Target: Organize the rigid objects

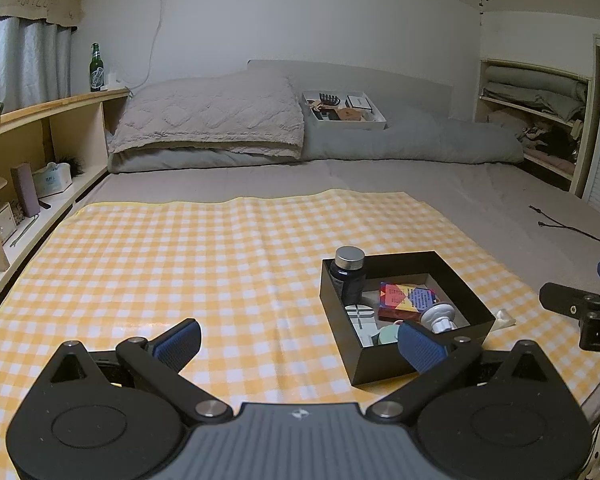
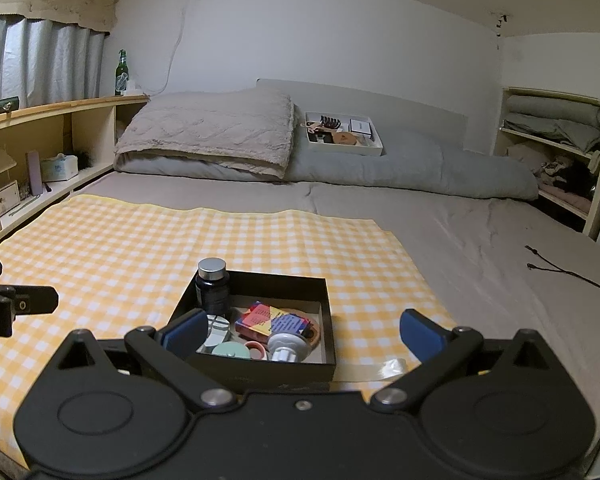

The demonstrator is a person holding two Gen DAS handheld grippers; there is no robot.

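A black open box stands on the yellow checked cloth. In it are a dark bottle with a silver cap, a colourful card pack, a white knob-shaped piece and a mint lid. My left gripper is open and holds nothing, and its right finger overlaps the box's near corner. In the right wrist view the box lies just ahead, with the bottle, the card pack and a pink ring inside. My right gripper is wide open over the box's near side and holds nothing.
A clear plastic scrap lies on the cloth right of the box. A white tray of small items rests on the grey duvet at the back. Wooden shelves line the left wall. A black cable lies on the sheet at right.
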